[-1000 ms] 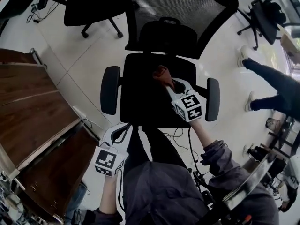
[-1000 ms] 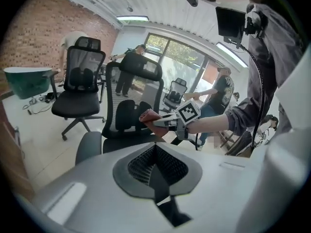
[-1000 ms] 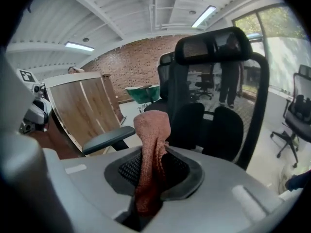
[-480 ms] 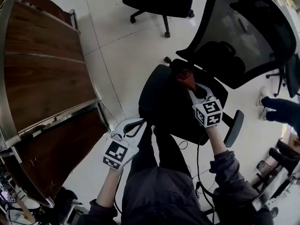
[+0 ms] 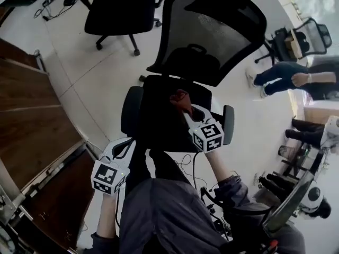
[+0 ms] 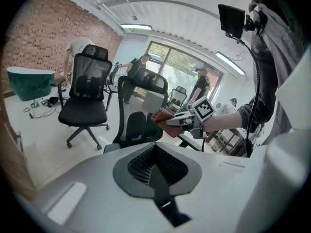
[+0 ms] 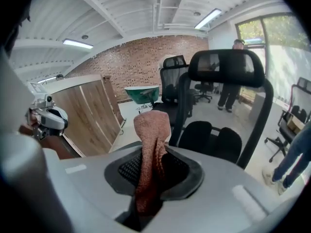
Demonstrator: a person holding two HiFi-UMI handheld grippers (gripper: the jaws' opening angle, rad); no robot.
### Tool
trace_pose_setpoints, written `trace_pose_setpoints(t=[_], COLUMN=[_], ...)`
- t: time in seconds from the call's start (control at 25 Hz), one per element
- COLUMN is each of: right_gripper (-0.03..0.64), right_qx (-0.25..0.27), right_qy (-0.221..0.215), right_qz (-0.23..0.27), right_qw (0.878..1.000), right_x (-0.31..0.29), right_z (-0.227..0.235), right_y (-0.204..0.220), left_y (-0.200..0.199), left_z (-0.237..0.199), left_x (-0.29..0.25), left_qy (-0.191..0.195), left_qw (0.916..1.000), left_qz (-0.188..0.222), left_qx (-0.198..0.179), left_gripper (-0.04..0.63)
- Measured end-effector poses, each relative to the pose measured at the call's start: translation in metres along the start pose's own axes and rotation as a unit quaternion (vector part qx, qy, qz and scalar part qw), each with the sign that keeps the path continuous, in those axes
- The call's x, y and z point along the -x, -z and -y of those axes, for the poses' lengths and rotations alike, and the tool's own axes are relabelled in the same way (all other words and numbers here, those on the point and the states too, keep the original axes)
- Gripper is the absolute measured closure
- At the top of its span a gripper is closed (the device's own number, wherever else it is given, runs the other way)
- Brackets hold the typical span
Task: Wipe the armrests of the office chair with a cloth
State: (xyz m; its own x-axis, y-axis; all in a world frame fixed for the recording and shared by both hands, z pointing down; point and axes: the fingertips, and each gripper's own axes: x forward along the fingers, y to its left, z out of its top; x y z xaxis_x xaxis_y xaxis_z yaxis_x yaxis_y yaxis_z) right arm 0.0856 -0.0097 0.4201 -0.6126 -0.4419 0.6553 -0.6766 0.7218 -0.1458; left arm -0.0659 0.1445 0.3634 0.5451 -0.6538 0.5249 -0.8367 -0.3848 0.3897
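Right gripper (image 5: 186,109) jaws clamped on the rust-red terry cloth (image 7: 151,144), held over the seat of the black mesh-back office chair (image 5: 212,36), between its padded black armrests (image 5: 131,110) and touching neither. Left gripper (image 5: 123,148) jaws together, empty, beside the chair's front corner. Wiping looks not started, with both armrests left to do.

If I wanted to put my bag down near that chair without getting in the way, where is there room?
Bare floor lies between the wooden desk and the nearer armrest, and again beyond the other armrest. It is crowded in front of the seat, where cables trail, and over it, where the right gripper holds the cloth.
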Motion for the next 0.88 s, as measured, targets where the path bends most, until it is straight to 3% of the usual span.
trace_pose_setpoints(t=[0.24, 0.88], right_gripper=[0.545, 0.545], right_qx=[0.038, 0.053], right_qy=[0.007, -0.039], right_qz=[0.014, -0.011], right_qw=[0.999, 0.998], right_x=[0.039, -0.008], right_z=[-0.006, -0.044], right_y=[-0.029, -0.019], left_y=[-0.04, -0.018], left_z=[0.016, -0.005], left_x=[-0.02, -0.003], left_qy=[0.026, 0.006], left_qw=[0.9989, 0.9999], left_qz=[0.004, 0.009], left_qx=[-0.04, 0.003], left_gripper=[0.581, 0.58])
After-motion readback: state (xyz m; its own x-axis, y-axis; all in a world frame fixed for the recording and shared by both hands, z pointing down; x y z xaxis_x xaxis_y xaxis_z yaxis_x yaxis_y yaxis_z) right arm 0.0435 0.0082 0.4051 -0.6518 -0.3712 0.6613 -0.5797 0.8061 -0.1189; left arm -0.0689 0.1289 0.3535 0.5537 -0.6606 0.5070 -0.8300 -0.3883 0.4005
